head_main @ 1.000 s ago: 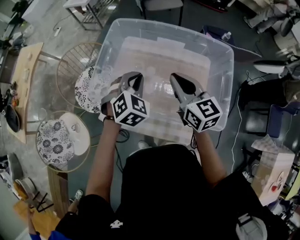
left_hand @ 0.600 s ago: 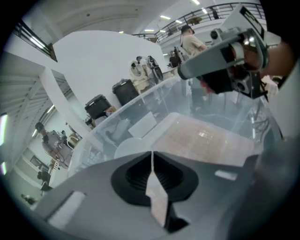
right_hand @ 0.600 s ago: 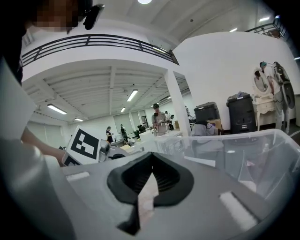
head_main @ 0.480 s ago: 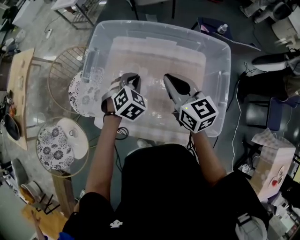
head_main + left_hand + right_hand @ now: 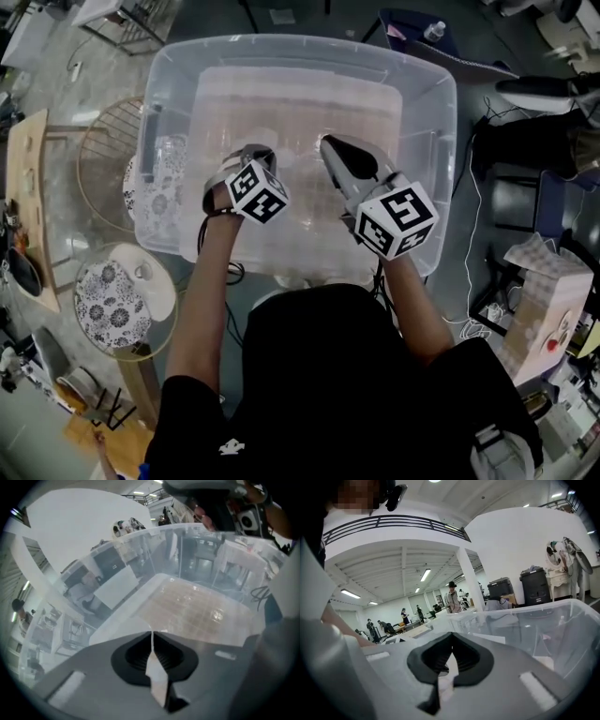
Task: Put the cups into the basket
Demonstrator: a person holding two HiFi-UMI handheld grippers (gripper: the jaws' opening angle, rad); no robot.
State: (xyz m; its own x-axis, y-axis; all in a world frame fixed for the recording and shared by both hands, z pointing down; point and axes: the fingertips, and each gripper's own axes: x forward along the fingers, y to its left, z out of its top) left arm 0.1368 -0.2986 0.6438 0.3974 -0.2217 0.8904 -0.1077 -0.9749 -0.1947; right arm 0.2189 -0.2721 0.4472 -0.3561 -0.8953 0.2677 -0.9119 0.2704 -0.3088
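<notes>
Head view: the biggest thing in front of you is the clear plastic bin [image 5: 441,141], filling the upper centre of the frame, and both your arms reach over its near wall. That suggests you are going into it for whatever it holds. To its left stand two round wire baskets. The upper basket [image 5: 98,159] is partly behind the bin's wall, and the lower basket [image 5: 79,281] sits at the lower left with a floral lining, close enough for your left arm to swing over. A pale cup [image 5: 145,279], or what looks like one, already lies in that lower basket. Faint glints on the bin's floor between your hands may be clear cups, but you cannot be sure from here. The right tongs [image 5: 330,145] lie almost level above the bin with the tips pressed together on nothing. The left tongs [image 5: 255,150] tip steeply down towards the bin's floor, also closed to a hairline slit and empty, so they must part before either can take a cup.
</notes>
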